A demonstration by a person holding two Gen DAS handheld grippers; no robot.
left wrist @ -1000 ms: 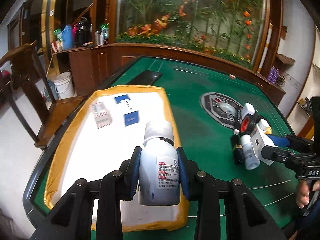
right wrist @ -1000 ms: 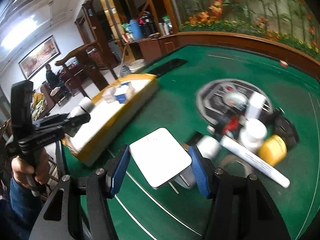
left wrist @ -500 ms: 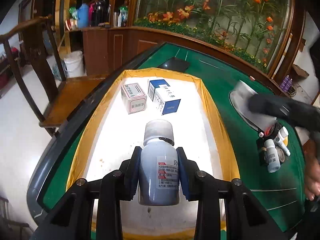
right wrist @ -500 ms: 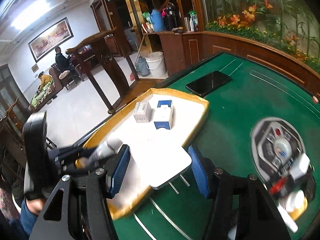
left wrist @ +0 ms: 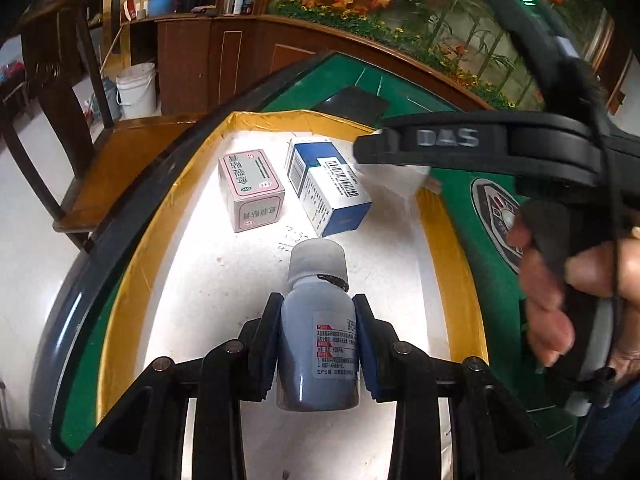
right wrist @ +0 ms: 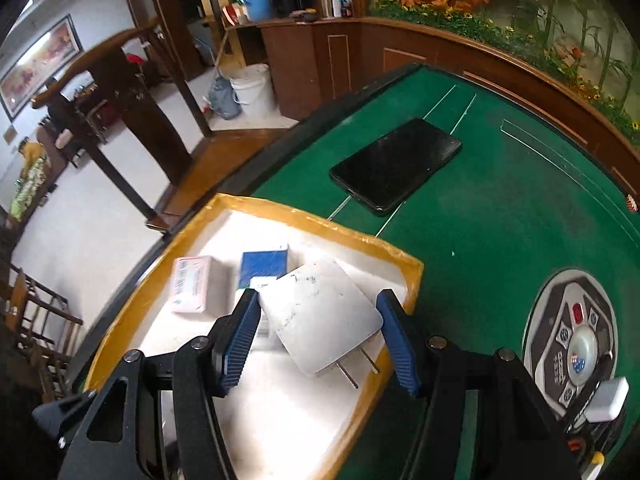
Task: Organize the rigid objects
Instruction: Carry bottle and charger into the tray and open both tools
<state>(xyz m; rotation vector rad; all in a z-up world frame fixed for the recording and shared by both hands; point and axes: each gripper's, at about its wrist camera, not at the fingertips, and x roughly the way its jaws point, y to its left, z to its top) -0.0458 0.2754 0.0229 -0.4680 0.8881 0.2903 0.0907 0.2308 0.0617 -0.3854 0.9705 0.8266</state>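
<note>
Much is hidden or cut off here. In the left wrist view, the right gripper (left wrist: 384, 148) reaches across the tray (left wrist: 128, 280), and its black body and the right hand (left wrist: 560, 280) cover most of the green desk (left wrist: 452, 216) on that side; the white object at its tip is blurred and mostly hidden there. The bottle's (left wrist: 316, 340) base sits in shadow between the fingers, and its label text is too small to read. In the right wrist view, the pink box (right wrist: 192, 284) and blue box (right wrist: 264, 264) are blurred, and the blue box is partly covered by the charger (right wrist: 320, 316). The clutter at the lower right edge of the desk is cut off and hard to identify. The left gripper (left wrist: 316, 344) pinches the white-capped bottle by its body, both blue pads pressed against its sides, holding it upright over the white floor of the yellow-rimmed tray, near the two boxes. The right gripper holds its fingers (right wrist: 240, 336) spread about as wide as the white charger, which sits tilted between them with its two prongs pointing down and back; the left pad touches it, but contact on the right side cannot be confirmed. The charger hangs over the tray's far corner, beside the boxes. A black phone (right wrist: 396, 164) lies flat on the desk beyond the tray.
</note>
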